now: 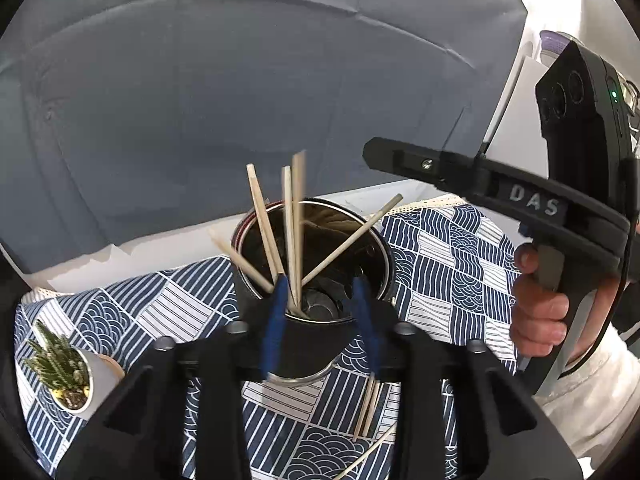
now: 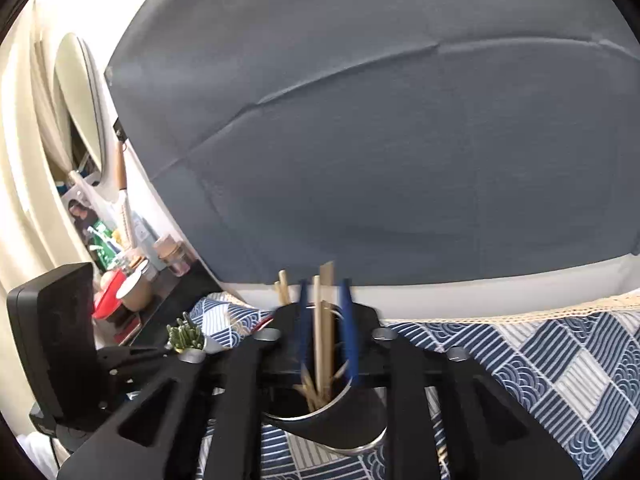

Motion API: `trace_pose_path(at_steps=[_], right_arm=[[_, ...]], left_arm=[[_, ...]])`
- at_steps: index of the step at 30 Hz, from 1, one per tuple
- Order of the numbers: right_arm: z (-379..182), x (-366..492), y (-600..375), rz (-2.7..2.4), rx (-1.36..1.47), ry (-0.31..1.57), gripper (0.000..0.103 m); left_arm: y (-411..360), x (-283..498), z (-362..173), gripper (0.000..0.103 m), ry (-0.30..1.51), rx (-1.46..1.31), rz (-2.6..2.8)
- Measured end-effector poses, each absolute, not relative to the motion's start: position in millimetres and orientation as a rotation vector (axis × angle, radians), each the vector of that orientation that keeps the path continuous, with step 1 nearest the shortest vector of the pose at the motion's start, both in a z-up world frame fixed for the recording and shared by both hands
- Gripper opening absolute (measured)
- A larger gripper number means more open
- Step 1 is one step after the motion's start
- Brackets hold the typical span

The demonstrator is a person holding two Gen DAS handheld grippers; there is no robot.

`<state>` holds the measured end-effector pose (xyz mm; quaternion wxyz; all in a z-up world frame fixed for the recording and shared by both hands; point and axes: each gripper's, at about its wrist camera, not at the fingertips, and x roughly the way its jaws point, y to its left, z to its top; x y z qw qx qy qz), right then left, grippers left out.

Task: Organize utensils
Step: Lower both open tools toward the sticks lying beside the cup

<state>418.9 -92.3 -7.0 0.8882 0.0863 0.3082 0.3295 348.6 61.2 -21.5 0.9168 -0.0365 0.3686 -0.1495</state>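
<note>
Black left gripper (image 1: 322,300), fingers spread, hovers over metal cup (image 1: 312,264) of chopsticks (image 1: 294,220); right gripper (image 2: 325,320) brackets some, grip unclear; loose chopsticks (image 1: 370,408) lie beside: lower them upright

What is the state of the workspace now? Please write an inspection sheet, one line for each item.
Surface: blue-and-white patterned tablecloth.
Job's things: black metal-lined utensil cup holding pale wooden chopsticks; loose wooden chopsticks lying beside it.
Clutter: small green plant in white pot.
Grippers: left gripper open around cup; right gripper open above chopsticks.
Cables: black cable at right handle.
Surroundings: grey fabric backdrop; crowded side shelf.
</note>
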Motion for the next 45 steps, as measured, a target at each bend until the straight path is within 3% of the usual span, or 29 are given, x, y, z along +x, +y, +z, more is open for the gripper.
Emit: trace_pose_path(at_steps=[2,4,6,8,11,18,29,45], right_arm=[[-1,414,-103,0.661,0.180,0.620,0.046],[4,410,-113,0.640,0.178,0.616,0.059],[8,403,-125,0.607,0.176,0.614,0.082],[9,398,-134,0.578,0.179,0.615,0.089],[7,389,-148,0.532,0.171,0.636,0.089],[-2,366,-171,0.466,0.177,0.682,0.091],[-20,331,-200,0.351,0.164,0.733,0.095],[-81,306,-196,0.137,0.158,0.946,0.095]], left_arm=[[64,342,-18,0.053,0.749,-0.086,-0.308],[66,336,-15,0.062,0.738,-0.090,-0.291],[68,328,-13,0.066,0.734,-0.102,-0.297],[68,324,-16,0.079,0.745,-0.102,-0.279],[66,313,-18,0.087,0.752,-0.091,-0.252],[61,283,-23,0.097,0.759,-0.118,-0.206],[57,243,-46,0.097,0.829,-0.124,-0.173],[52,301,-114,0.097,1.044,0.019,-0.424]])
